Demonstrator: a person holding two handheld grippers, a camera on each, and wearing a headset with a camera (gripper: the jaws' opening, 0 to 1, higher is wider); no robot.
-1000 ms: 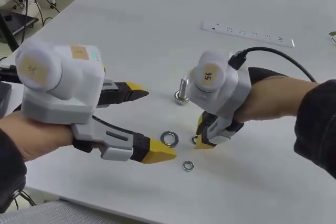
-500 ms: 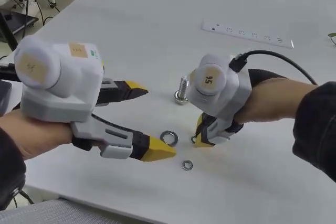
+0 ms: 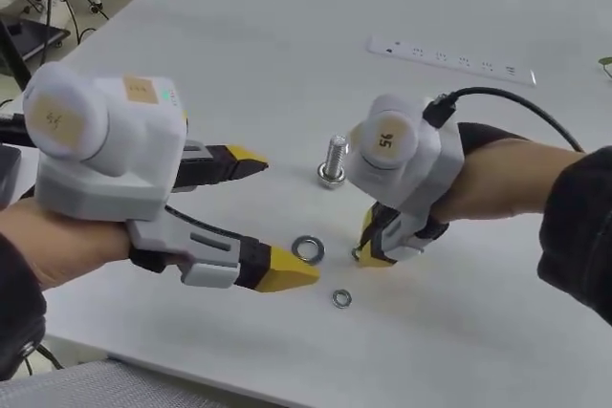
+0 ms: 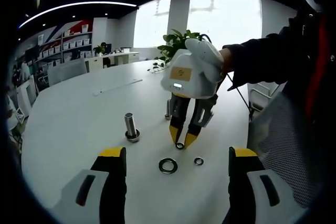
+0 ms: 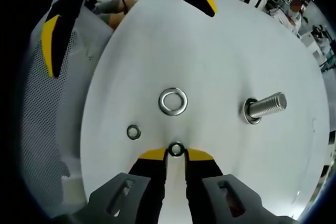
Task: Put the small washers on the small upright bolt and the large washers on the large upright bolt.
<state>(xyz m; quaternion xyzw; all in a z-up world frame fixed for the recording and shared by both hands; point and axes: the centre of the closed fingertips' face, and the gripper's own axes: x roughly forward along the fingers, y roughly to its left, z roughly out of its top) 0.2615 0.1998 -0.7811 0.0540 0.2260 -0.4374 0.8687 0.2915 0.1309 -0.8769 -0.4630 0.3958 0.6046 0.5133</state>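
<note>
1. White tabletop (image 3: 239, 35), matte and uncluttered, carries everything. Beyond its far edge the office is bright, with tall windows and a potted green plant (image 4: 181, 40).
2. My right gripper (image 3: 368, 253) points down close to the tabletop's near edge. Its jaws are narrow, with the yellow tips pinched on the rim of a small silver steel washer (image 5: 176, 149). I cannot tell whether the washer is clear of the surface.
3. My left gripper (image 3: 273, 219) hovers just beside it, jaws wide, holding nothing.
4. A large flat silver washer (image 3: 308, 249) lies just beside my right tips. A second small silver washer (image 3: 341, 299) lies nearer the near edge. The large threaded steel bolt (image 3: 334, 161) stands upright further in, toward the middle.
5. In the left gripper view a thin upright piece (image 4: 167, 111) stands just behind my right gripper. It may be the small bolt, but it is too hidden to be sure.
6. I judge this pinch is slim and could slip. So I should lift slowly, keep the washer level, centre its hole over the small bolt's tip, then let go.
7. A long white power strip (image 3: 449, 61) lies toward the far right edge, well apart.
</note>
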